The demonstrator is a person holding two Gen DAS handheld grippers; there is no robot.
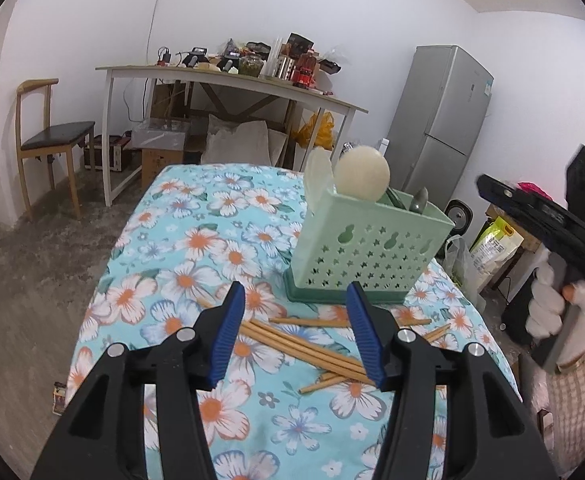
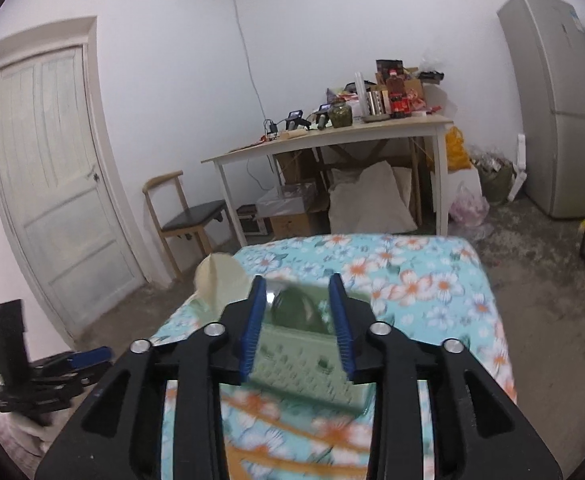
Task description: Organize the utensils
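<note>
A pale green perforated utensil holder (image 1: 366, 254) stands on the floral tablecloth (image 1: 196, 248). It holds cream spoons (image 1: 362, 174) and a dark utensil (image 1: 418, 200). Several wooden chopsticks (image 1: 312, 346) lie loose on the cloth in front of it. My left gripper (image 1: 296, 300) is open and empty, just above the chopsticks. My right gripper (image 2: 298, 288) is open and empty, above the holder (image 2: 304, 356), which is blurred in the right wrist view. The right gripper also shows in the left wrist view (image 1: 548, 216), held in a gloved hand to the right of the table.
A white table (image 1: 228, 80) loaded with bottles and clutter stands at the back wall. A wooden chair (image 1: 48, 140) is at the left, a grey fridge (image 1: 444, 120) at the right, a door (image 2: 52, 184) at the far left. Bags and boxes lie on the floor.
</note>
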